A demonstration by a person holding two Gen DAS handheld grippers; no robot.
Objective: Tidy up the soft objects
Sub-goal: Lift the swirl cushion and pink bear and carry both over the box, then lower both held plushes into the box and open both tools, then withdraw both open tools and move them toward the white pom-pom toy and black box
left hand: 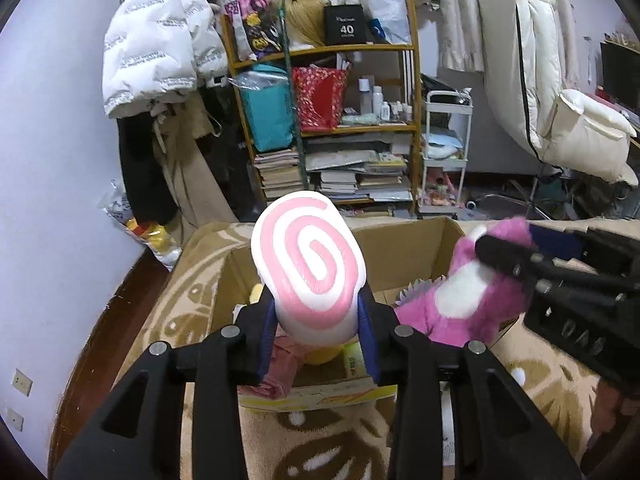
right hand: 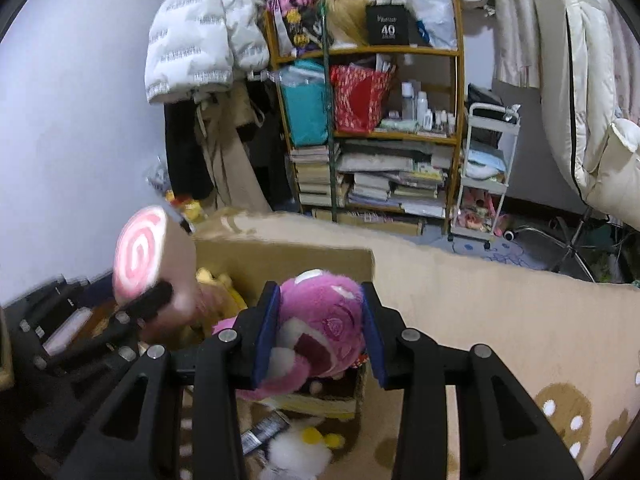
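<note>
Left wrist view: the left tongs (left hand: 316,316) are clamped low on a pink-swirl roll cushion (left hand: 308,264), held upright above the open cardboard box (left hand: 400,240). Being top-heavy, it could tip out.

Right wrist view: the right tongs (right hand: 320,328) squeeze a pink plush toy (right hand: 320,320) over the box, the cushion at nine o'clock. Both lowering together could collide or snag the box wall.

I am holding the swirl cushion (left hand: 308,260) in my left claw (left hand: 316,336) above the cardboard box (left hand: 404,240), the plush bear (right hand: 320,320) in my right claw (right hand: 320,336) beside it.
</note>
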